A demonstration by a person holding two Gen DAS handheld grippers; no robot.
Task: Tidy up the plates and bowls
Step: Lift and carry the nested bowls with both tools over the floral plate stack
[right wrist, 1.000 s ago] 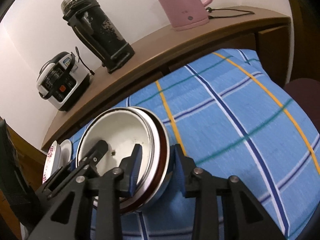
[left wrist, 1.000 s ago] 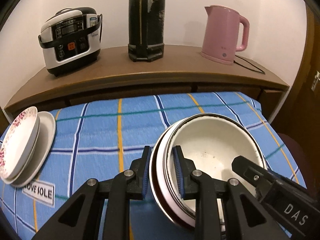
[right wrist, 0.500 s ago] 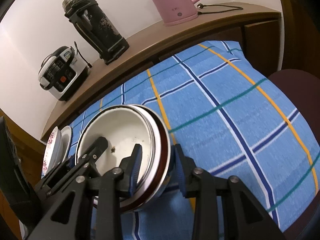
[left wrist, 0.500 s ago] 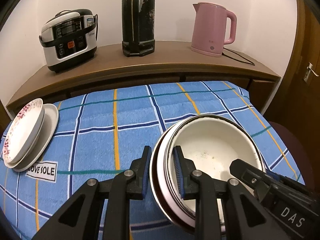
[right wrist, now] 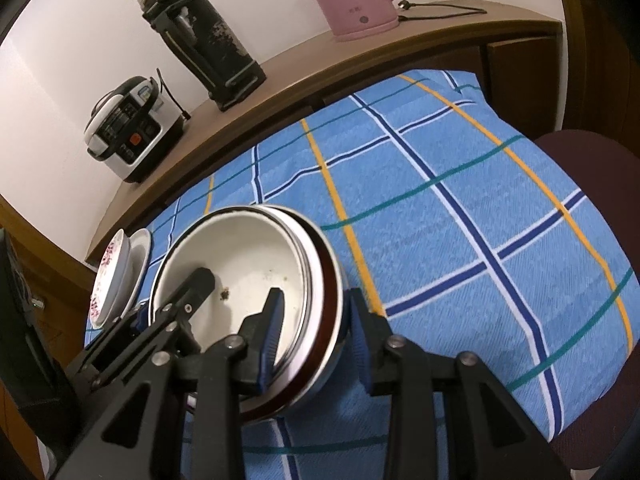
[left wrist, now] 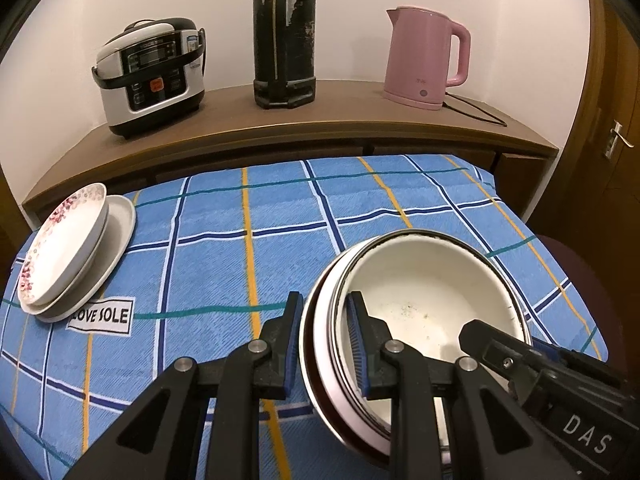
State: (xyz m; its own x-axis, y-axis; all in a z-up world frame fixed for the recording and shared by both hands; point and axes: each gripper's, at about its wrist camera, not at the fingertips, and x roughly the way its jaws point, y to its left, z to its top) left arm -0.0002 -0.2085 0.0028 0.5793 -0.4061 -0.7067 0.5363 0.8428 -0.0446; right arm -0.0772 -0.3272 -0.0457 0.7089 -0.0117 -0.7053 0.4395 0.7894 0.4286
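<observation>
Stack of bowls: white enamel bowl with dark rim nested in at least two more, the outer ones showing white and dark-brown rims. Stack tilted, above the blue checked cloth on the bench; whether it touches the cloth cannot be told.

Left hand-held gripper: jaws narrow, clamped over the stack's left rim, one pad inside the top bowl, one outside the outermost.

Right hand-held gripper: clamped likewise on the opposite rim, inner pad in the bowl, outer pad against the outside wall.

Dark specks on the inner bowl's floor.

Second pile at the cloth's far left: floral plate on a plain white plate, well apart from the held stack.

Wooden shelf behind: rice cooker, black flask, pink kettle.
</observation>
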